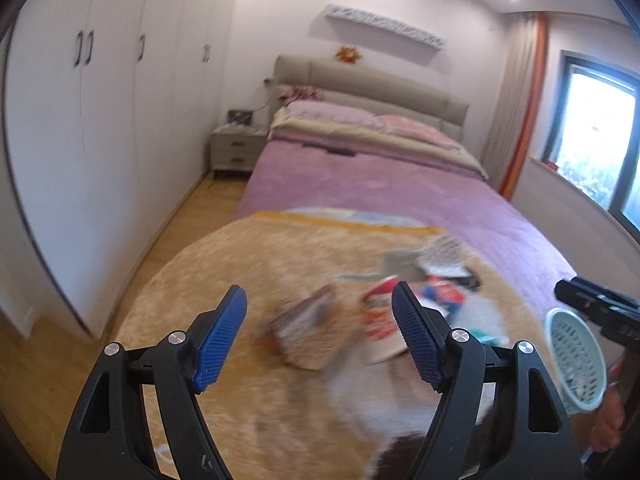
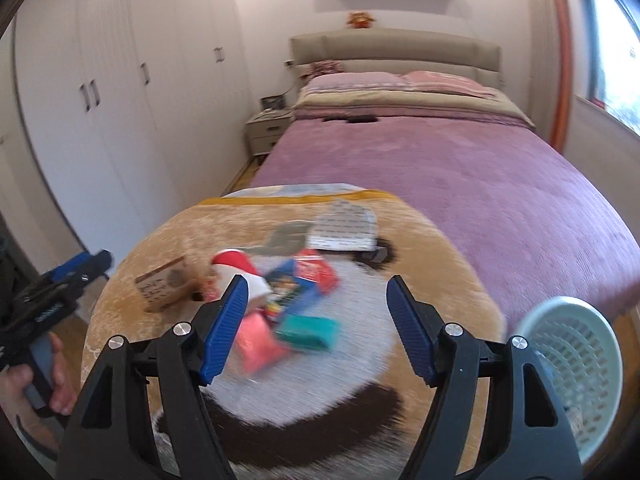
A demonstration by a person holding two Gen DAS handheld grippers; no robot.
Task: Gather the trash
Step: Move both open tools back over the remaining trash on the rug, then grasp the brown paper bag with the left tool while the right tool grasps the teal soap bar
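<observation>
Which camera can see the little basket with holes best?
The right wrist view: the pale green basket shows its whole round mouth and holey inside, beside the bed's foot. The left wrist view catches it smaller at the right edge, by a hand.

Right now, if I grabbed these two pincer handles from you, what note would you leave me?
Left gripper: open, holding nothing.
Right gripper: open, holding nothing.
Trash: a loose pile of wrappers, packets and a small cardboard box, all on the tan blanket at the foot of the bed.
Basket: pale green and perforated, at the bed's right edge, beside the right gripper; contents unclear.
Done: nothing visibly picked up.
Left: carry each piece into the basket.
</observation>
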